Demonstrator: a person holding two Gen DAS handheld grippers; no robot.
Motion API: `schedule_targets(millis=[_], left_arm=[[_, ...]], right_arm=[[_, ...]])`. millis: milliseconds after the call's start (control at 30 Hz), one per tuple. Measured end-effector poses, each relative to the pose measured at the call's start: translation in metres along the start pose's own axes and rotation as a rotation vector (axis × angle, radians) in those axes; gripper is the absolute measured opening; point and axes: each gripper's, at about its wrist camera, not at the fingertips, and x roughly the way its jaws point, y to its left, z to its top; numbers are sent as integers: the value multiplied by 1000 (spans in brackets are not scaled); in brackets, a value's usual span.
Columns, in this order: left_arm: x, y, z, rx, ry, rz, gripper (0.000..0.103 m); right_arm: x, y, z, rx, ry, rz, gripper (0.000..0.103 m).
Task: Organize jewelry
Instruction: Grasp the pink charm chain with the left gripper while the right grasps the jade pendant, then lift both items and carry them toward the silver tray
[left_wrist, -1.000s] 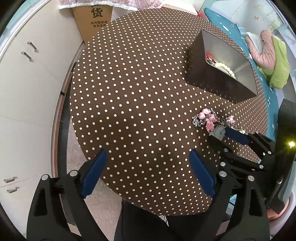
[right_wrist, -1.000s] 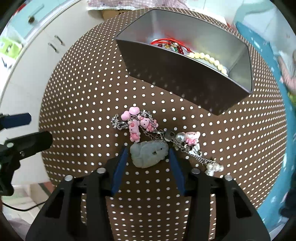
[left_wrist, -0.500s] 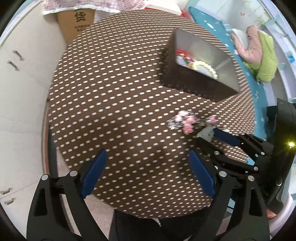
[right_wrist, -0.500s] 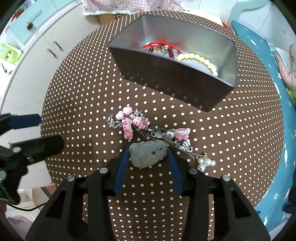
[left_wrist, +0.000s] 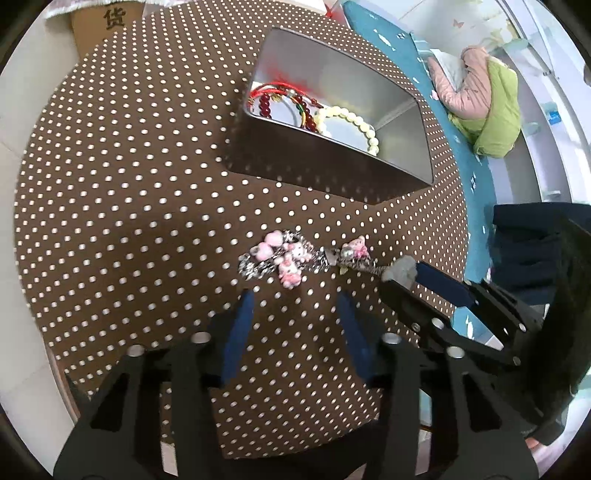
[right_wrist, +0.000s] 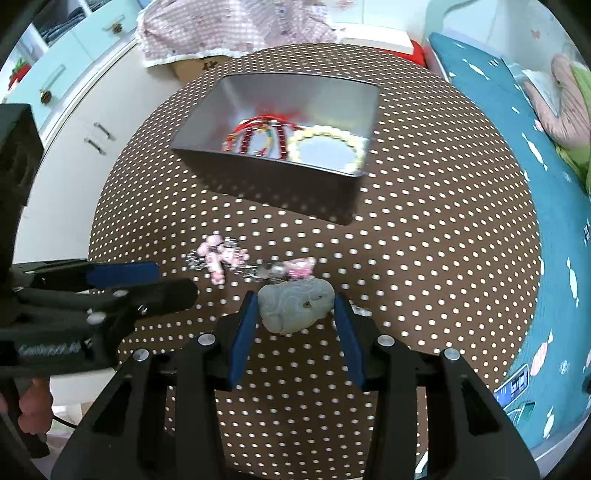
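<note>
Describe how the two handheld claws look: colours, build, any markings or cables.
Both the left claw and the right claw are matte black angular frames with silver round bolts and flat blue finger pads. In the right wrist view, the left claw's body carries faint grey lettering, too blurred to read, and a thin black cable trails beneath it.

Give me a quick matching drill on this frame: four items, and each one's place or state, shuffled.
Items:
1. grey stone pendant
2. cream bead bracelet
3. pink charm chain
4. left gripper

Places or states:
A. lying in the metal tin
B. open, nothing between its fingers
C. between the right gripper's fingers
D. spread on the dotted tablecloth, in front of the tin

Pairs: 1-C, 2-A, 3-D, 4-B
</note>
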Motion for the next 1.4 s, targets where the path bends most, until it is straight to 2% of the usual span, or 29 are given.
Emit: schedule_targets(millis=[200,267,333,467,533,633,700,900,967,1100,1167,1300,1400], left_arm=[[23,-12,17,-44,21,0,40],[31,-18,21,-38,25,32,36],[41,-25,25,-43,37,70,26],[49,-38,29,-32,45,122,20],[53,-46,30,-14,44,158,14],[59,-59,31,-9,45,167,14],[54,-60,21,-14,42,163,14],[52,-55,11,-13,28,166,14],[43,-37,6,-6,21,165,14],[31,-39,-2,15,-1,169,14],[20,-38,-4,27,-13,174,9],[2,-40,-8,57,-54,176,9],[-9,-31,-9,69,-31,152,12]], right_arm=[[-3,-18,0,40,4,-8,40],[-3,-23,0,50,6,-7,40],[-4,-26,-2,55,8,-6,40],[-4,-34,-3,63,21,5,40],[-3,-35,-4,69,26,11,40],[-4,-36,-4,72,25,16,40],[-6,-38,-4,76,21,20,40],[-10,-39,-6,78,13,24,40],[-11,-38,-7,79,9,26,40],[-17,-36,-6,79,-4,26,40],[-20,-34,-6,77,-15,27,40],[-25,-28,-5,72,-33,29,40],[-27,-23,-3,63,-42,31,40]])
